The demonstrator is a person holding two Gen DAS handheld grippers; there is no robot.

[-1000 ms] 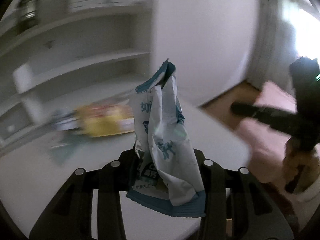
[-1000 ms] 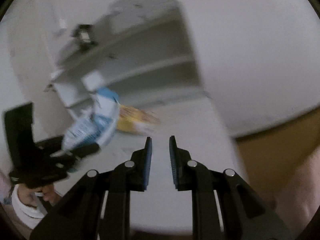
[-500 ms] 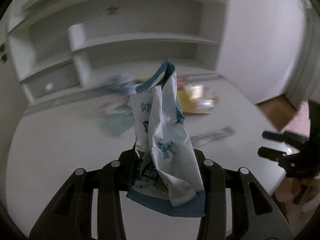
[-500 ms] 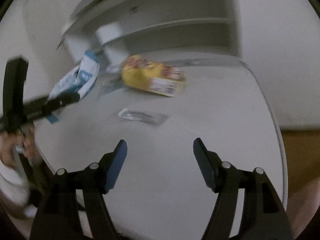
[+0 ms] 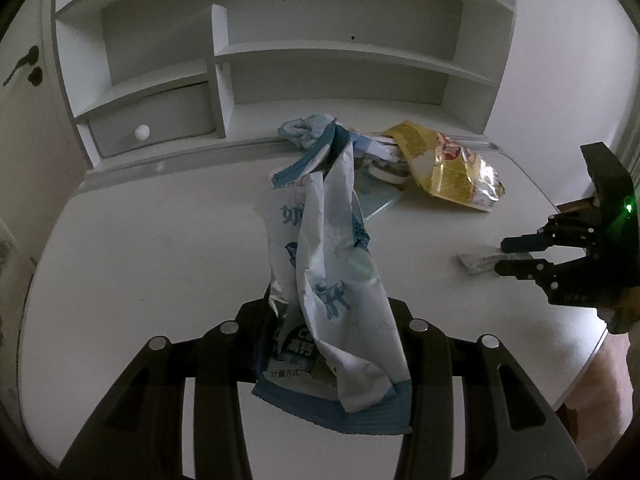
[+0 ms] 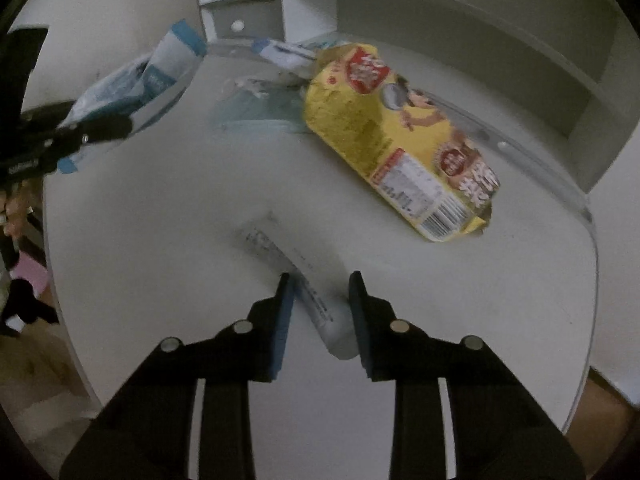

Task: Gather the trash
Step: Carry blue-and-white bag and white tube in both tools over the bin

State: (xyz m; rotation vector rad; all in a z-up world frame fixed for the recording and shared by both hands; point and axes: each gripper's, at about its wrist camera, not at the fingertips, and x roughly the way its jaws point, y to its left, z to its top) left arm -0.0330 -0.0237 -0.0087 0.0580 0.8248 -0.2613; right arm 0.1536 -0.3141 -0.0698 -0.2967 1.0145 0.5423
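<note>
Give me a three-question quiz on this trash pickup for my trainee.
1. True or false: the left hand-held gripper is empty.
2. What lies between the right hand-held gripper's open jaws? A) yellow snack bag B) small white wrapper C) drawer knob
3. Fill in: the yellow snack bag lies on the white ____.

Key: 1 false, it grips the blue-and-white bag. 2 B. 3 desk.

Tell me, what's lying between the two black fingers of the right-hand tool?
In the right wrist view, a small flat white wrapper lies on the table between the open right gripper fingers.
</note>
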